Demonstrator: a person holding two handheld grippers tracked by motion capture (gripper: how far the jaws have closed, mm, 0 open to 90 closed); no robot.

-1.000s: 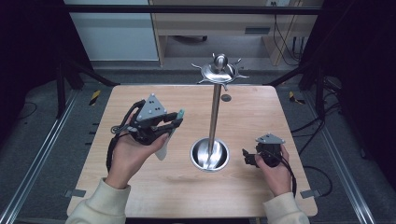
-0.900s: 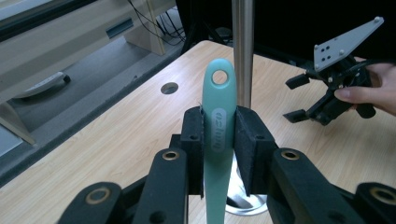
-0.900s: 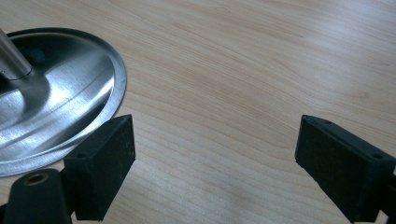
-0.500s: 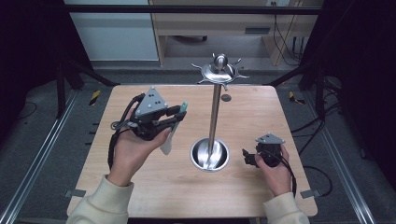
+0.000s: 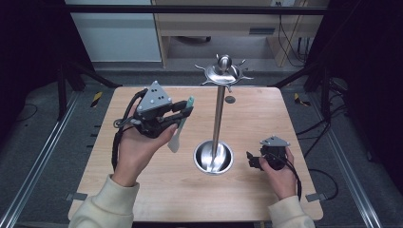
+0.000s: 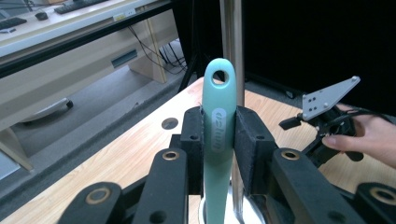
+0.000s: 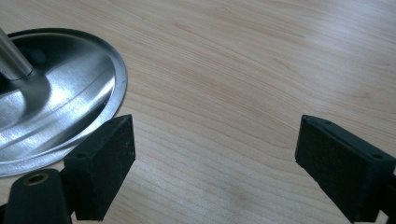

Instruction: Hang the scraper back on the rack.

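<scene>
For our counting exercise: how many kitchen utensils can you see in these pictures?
1: a teal-handled utensil, clamped in the left claw above the table, left of the stand's pole.

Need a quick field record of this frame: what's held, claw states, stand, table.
held item: mint-green plastic utensil handle with a hanging hole, pale blade end hanging below
left claw: shut on the handle, raised above the table
right claw: open, nothing between the jaws, low over the wooden table
stand: steel utensil stand with a round dish base, upright pole and hooked top
hooks: all bare
handle hole: not yet on a hook
</scene>
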